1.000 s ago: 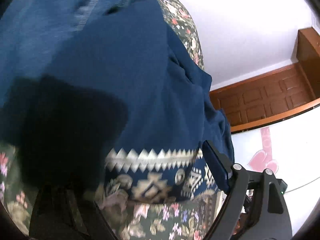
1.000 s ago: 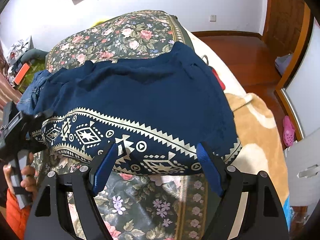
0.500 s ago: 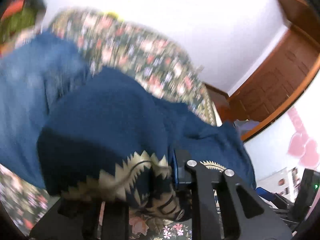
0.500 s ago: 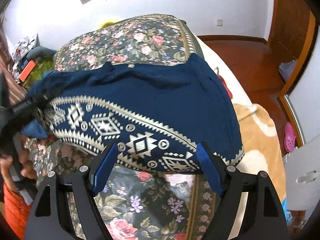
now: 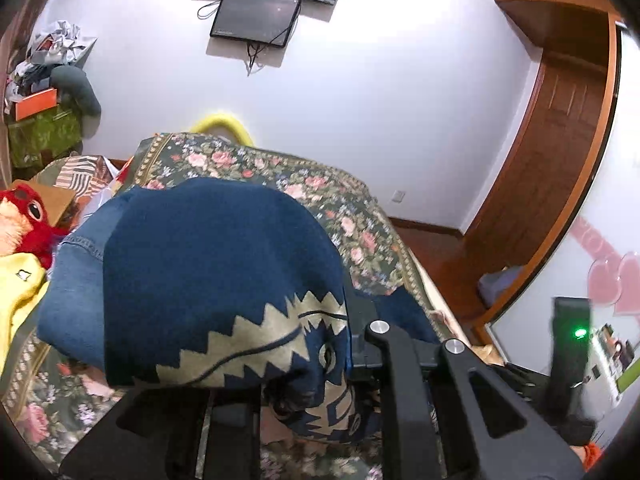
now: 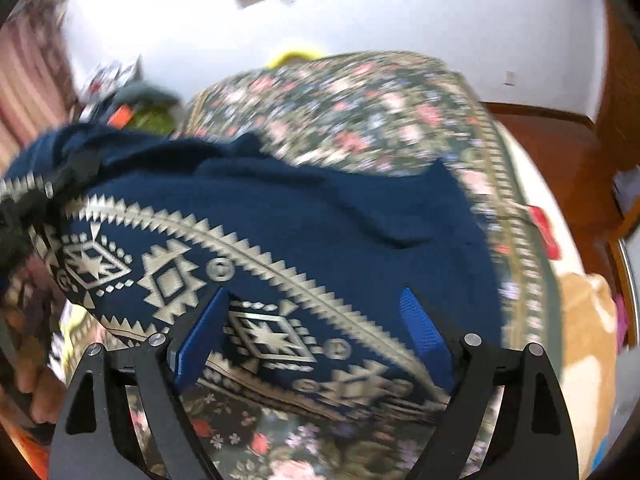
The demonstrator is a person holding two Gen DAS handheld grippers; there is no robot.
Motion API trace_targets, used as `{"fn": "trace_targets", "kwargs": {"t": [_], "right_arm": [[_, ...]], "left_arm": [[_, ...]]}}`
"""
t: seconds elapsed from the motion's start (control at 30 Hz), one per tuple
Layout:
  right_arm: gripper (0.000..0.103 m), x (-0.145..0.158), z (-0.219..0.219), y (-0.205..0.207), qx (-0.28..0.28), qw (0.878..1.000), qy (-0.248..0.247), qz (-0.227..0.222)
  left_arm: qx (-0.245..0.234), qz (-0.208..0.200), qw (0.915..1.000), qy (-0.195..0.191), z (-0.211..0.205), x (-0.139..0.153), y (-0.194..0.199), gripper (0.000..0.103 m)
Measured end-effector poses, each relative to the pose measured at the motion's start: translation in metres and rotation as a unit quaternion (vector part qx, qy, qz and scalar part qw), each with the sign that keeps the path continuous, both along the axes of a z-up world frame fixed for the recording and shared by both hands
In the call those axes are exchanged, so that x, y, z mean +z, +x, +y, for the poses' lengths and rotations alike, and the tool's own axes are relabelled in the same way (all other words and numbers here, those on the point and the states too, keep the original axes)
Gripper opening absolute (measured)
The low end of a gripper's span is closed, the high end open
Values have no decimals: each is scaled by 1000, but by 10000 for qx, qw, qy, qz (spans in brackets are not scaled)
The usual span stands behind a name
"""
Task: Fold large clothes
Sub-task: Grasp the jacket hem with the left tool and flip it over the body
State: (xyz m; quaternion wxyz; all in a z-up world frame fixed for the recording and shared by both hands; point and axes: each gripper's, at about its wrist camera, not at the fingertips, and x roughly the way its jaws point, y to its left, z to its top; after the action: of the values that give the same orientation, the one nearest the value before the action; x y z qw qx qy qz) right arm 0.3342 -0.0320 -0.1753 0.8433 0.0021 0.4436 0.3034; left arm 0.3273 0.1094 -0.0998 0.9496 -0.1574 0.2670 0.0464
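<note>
Navy cloth with a cream zigzag border, a large garment (image 5: pixel 208 280), hangs bunched over the left tongs (image 5: pixel 320 360), which are clamped on its patterned edge; the fabric bulges up in front of them and hides one finger. Their jaws have just been closing, with the cloth between them. Behind the raised cloth lies the bed (image 5: pixel 340 208) with its floral cover, and to the left of the tongs a piece of blue denim (image 5: pixel 72 292) shows beside the garment.

In the right wrist view the garment (image 6: pixel 320 220) stretches across the bed (image 6: pixel 360 112), lifted at the far left where the left tongs (image 6: pixel 44 196) hold it. The right tongs (image 6: pixel 316 336) stand wide apart, and their jaws have just been opening. The patterned hem lies between the blue pads (image 6: pixel 424 332), but they do not press on it. The picture is somewhat blurred.
</note>
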Motion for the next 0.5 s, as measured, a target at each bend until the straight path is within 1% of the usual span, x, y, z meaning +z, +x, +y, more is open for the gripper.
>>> {"fn": "trace_targets", "kwargs": {"t": [0.07, 0.1, 0.17, 0.23, 0.3, 0.33, 0.37, 0.43, 0.47, 0.5], "right_arm": [[86, -14, 18, -4, 90, 9998, -199, -30], [86, -22, 24, -5, 156, 9996, -238, 27], [86, -38, 32, -3, 288, 9989, -253, 279], [86, -54, 33, 3, 301, 9976, -273, 555], [86, -61, 27, 5, 367, 9964, -265, 715], [86, -59, 24, 4, 419, 9963, -251, 711], [86, -56, 19, 3, 455, 9964, -217, 688], [86, -47, 1, 0, 408, 9972, -122, 619], [86, -44, -6, -3, 336, 9978, -98, 567], [86, -39, -23, -7, 168, 9988, -85, 453]], "left_arm": [[-36, 149, 9998, 152, 0, -6, 4, 16], [-21, 291, 9992, 290, -3, -10, 7, 16], [-3, 512, 9981, 354, -4, -21, 12, 16], [-36, 644, 9974, 332, -5, -33, 18, 16], [-94, 714, 9964, 451, -16, -39, 22, 16], [-131, 713, 9952, 660, -24, -40, 25, 16], [-180, 692, 9928, 965, -36, -39, 27, 16], [-351, 664, 9875, 1384, -55, -38, 32, 16], [-498, 653, 9846, 1546, -65, -36, 39, 16], [-589, 647, 9829, 1617, -72, -37, 42, 16]]}}
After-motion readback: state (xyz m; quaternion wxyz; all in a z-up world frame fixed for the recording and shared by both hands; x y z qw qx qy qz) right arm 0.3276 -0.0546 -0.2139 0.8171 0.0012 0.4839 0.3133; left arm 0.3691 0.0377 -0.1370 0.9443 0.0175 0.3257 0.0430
